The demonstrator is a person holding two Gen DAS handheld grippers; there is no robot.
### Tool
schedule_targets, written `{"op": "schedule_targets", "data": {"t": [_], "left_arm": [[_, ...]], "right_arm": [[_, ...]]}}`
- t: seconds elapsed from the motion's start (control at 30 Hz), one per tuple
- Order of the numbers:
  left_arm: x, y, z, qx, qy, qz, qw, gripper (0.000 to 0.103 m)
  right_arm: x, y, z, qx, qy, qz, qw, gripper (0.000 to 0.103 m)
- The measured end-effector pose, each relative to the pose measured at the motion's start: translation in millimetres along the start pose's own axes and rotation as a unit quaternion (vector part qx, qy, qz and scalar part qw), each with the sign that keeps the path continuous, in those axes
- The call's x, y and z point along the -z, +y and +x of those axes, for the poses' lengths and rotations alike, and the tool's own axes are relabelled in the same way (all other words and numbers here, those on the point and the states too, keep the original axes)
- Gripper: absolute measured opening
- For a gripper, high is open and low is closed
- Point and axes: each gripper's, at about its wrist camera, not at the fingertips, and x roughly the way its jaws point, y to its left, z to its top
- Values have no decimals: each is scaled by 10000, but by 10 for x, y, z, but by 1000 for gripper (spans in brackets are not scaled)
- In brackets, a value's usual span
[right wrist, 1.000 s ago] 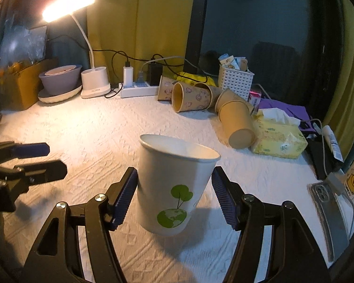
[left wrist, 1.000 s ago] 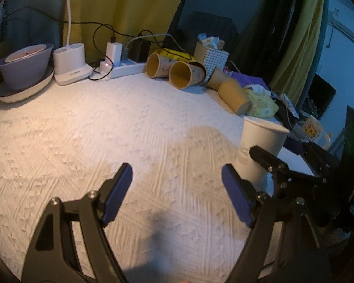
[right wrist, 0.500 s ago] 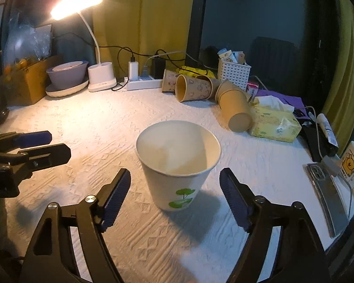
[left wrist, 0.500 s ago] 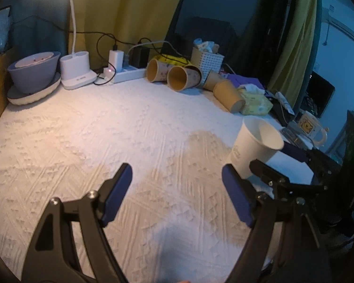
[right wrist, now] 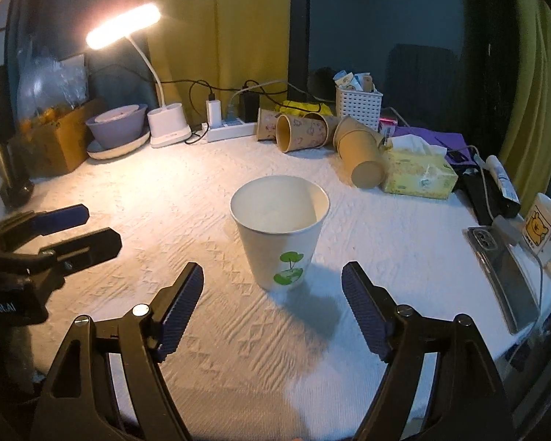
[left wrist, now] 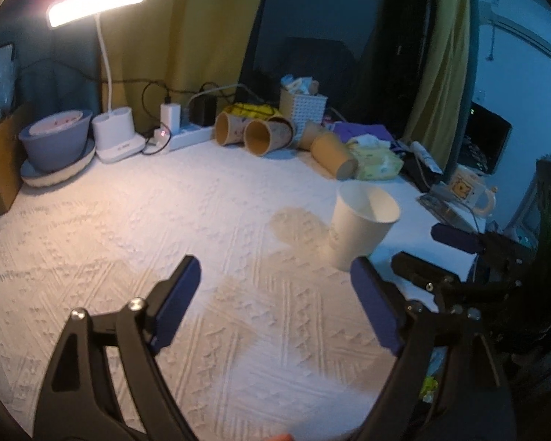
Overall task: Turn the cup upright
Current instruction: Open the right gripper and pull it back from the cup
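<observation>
While the left gripper (left wrist: pixel 272 301) hangs spread and empty over the tablecloth (left wrist: pixel 128 220) with the white cup (left wrist: pixel 362 231) upright off to its right, the right gripper (right wrist: pixel 272 307) gapes just short of it, where a careless nudge could topple it.

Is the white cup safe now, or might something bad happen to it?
It looks mostly safe: the white cup stands upright on the bumpy tablecloth, mouth up. Two worries. The right gripper is open with the cup just ahead of its fingers, so a careless move might knock the light cup over. The cloth is also textured and soft-looking, so a small bump may tip it.
</observation>
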Motion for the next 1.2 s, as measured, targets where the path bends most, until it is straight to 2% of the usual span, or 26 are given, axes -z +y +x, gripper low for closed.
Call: {"op": "schedule_targets", "data": {"t": [0.4,0.5,0.6,1.03,1.2], "left_arm": [[-201,-286,-407,126,-562,384,9976,86],[-274,-354,-546,163,-817,457,9955,97],[-339,-399,-673,192,-1034,500,9932,98],[-455,-529,-1024,-178,-1692,616,9835,98],[-496,-503,-1079,-425,-1757,551,9820,99]], "right_arm": [[-202,-109,-565,155,-525,20,9985,81],[-243,-141,-698,221,-664,26,9975,81],[-287,-161,-806,294,-773,16,9966,81],[-372,-206,-1191,497,-1156,-48,9920,81],[-402,-192,-1263,525,-1249,-93,9907,81]]}}
